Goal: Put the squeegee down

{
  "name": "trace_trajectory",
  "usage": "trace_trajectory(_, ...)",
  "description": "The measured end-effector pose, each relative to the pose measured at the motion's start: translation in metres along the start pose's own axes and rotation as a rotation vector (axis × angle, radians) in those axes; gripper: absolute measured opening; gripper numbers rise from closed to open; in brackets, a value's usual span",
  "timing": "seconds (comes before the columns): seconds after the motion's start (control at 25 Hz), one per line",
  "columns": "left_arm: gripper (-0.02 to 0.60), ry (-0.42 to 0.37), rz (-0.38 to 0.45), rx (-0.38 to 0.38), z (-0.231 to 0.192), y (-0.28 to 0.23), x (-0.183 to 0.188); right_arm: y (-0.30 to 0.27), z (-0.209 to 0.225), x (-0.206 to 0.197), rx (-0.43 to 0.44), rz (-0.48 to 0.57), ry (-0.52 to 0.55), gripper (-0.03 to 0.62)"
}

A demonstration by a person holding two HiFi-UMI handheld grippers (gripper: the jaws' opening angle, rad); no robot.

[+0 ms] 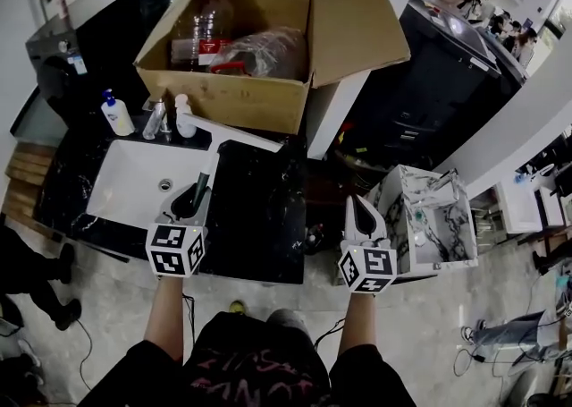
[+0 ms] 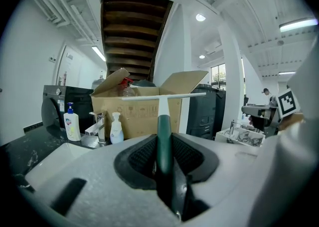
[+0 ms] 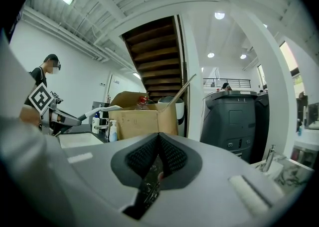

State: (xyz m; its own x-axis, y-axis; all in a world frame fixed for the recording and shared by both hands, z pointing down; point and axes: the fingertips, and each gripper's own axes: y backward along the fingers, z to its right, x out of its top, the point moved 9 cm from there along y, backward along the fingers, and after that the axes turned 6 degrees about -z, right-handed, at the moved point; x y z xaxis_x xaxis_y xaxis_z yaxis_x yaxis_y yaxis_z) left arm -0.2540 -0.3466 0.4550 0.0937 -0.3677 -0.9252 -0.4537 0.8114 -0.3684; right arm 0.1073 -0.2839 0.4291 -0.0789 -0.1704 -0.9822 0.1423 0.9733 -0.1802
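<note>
Squeegee [image 1: 234, 134]: gripped by its dark green handle in the left gripper [image 1: 198, 189], jaws part-closed on it, above the white sink's [image 1: 125, 177] right rim.
Long axis: handle points from the jaws toward 12 o'clock in the head view, with the white blade crosswise, 9 to 3, near the cardboard box [image 1: 223, 97].
Likely landing: black countertop [image 1: 259, 213], at 3 o'clock of the handle.
Right gripper [image 1: 361, 207]: jaws together, empty, well apart at 3 o'clock.

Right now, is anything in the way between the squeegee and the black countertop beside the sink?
Nothing visible. The left gripper holds the squeegee above the sink's right edge; the black countertop beside it is bare. Bottles and tap stand back by the box.
</note>
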Motion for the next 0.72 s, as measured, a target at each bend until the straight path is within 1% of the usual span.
trace_trajectory(0.32, 0.101, -0.006, -0.031, -0.016, 0.006, -0.023, 0.001, -0.016, 0.012, -0.002, -0.004, -0.011, -0.004, 0.011)
trace_trajectory(0.52, 0.101, -0.001, -0.045, 0.008, 0.015, -0.035, 0.003, -0.029, 0.027, -0.003, 0.029, -0.013, -0.004, 0.011)
trace_trajectory(0.72, 0.101, -0.006, -0.059, 0.048, 0.026, -0.047, 0.006, -0.042, 0.045, -0.006, 0.065, -0.006, -0.014, 0.011)
